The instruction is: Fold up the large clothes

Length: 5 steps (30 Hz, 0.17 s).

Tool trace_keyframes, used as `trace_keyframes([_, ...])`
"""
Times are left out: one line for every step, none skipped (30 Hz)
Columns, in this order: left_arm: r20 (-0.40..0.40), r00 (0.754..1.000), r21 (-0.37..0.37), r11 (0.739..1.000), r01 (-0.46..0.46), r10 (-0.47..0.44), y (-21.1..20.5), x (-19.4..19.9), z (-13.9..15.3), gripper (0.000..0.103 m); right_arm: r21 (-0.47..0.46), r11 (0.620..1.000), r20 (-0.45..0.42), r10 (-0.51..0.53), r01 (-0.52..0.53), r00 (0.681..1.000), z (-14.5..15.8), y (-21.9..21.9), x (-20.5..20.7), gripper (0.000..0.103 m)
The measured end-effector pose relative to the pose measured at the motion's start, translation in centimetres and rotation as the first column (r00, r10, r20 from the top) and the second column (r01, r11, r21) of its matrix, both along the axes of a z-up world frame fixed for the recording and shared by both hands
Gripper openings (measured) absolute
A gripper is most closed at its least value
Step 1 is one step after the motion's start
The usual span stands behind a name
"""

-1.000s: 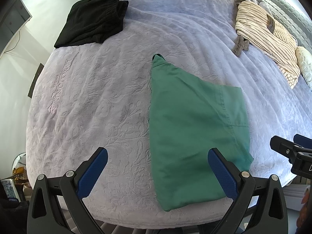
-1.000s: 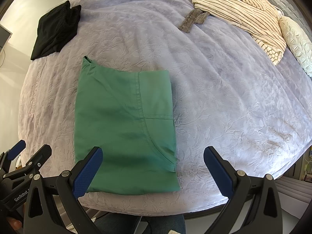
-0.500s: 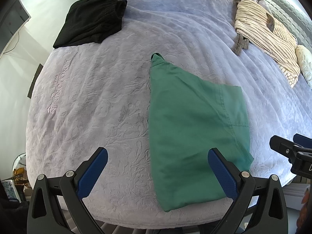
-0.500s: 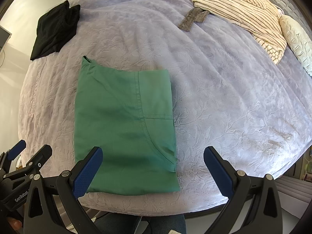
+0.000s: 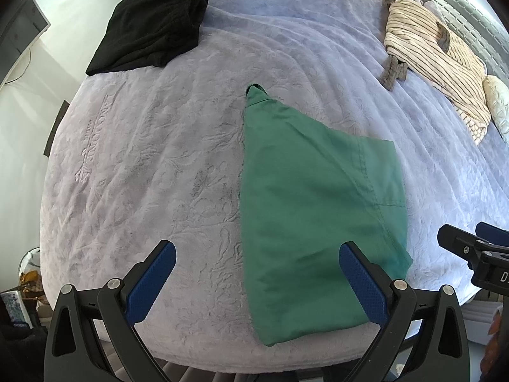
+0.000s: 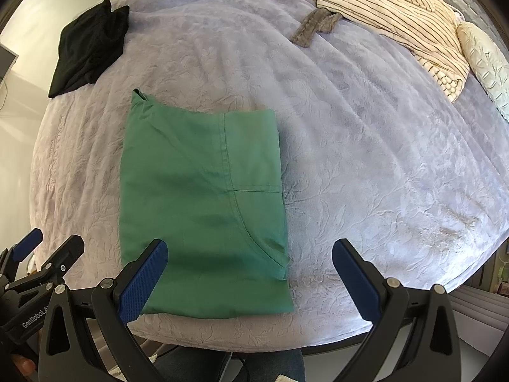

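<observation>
Left gripper (image 5: 257, 270): jaws spread wide, nothing between the blue pads (image 5: 152, 278), hovering over the near edge of the bed. Right gripper (image 6: 249, 270): same, spread wide, pinching nothing, also above the near edge.

Green garment (image 6: 203, 203) folded into a rough rectangle, lying flat on the lavender bedspread (image 6: 366, 165) close to the near edge. In the right wrist view: centre-left, running from about 11 o'clock down to 6 o'clock, near hem partly behind the left blue pad (image 6: 141, 281). In the left wrist view: green garment (image 5: 315, 210) at centre-right, tapering to a small upturned corner at 12 o'clock, near end just behind the right pad. Visible seams and a curved pocket line on the top layer.

Black folded clothing (image 6: 89, 47) at 10 o'clock, far corner of the bed, well apart from the green piece. Striped robe (image 6: 391, 16) with grey belt at 1 o'clock, far right. Pale pillow (image 6: 483, 60) just beside the robe at 2 o'clock.

Other gripper visible at frame edge in each view: 3 o'clock in left wrist, 8 o'clock in right wrist.
</observation>
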<state>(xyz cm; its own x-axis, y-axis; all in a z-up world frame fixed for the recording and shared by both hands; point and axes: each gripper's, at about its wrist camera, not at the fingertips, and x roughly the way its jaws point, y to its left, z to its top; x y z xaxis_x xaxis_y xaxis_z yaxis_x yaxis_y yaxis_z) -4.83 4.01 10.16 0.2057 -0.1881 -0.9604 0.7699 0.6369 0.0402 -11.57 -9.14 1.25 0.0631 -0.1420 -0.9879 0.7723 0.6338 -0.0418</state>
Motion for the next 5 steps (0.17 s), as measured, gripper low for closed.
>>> trace_keyframes([0.002,1.0,-0.001,1.0,0.002,-0.002,-0.07,0.0,0.04,0.103,0.002,1.0,0.0,-0.001,0.001,1.0,-0.08,0.02,-0.04,0.103])
trace_keyframes([0.007,1.0,-0.002,1.0,0.004,-0.004,-0.08,-0.06,0.07,0.103,0.004,1.0,-0.001,-0.002,0.002,1.0,-0.15,-0.05,-0.08,0.103])
trace_keyframes([0.008,1.0,-0.002,1.0,0.005,-0.005,-0.15,-0.1,0.07,0.103,0.007,1.0,-0.001,-0.004,0.004,1.0,-0.23,-0.16,-0.12,0.103])
trace_keyframes([0.006,1.0,-0.001,1.0,0.006,-0.006,-0.24,-0.1,0.04,0.103,0.01,1.0,-0.002,-0.005,0.005,1.0,-0.32,-0.17,-0.18,0.103])
trace_keyframes([0.002,1.0,0.0,1.0,0.006,-0.006,-0.31,-0.1,-0.01,0.103,0.012,1.0,-0.003,-0.006,0.006,1.0,-0.38,-0.3,-0.19,0.103])
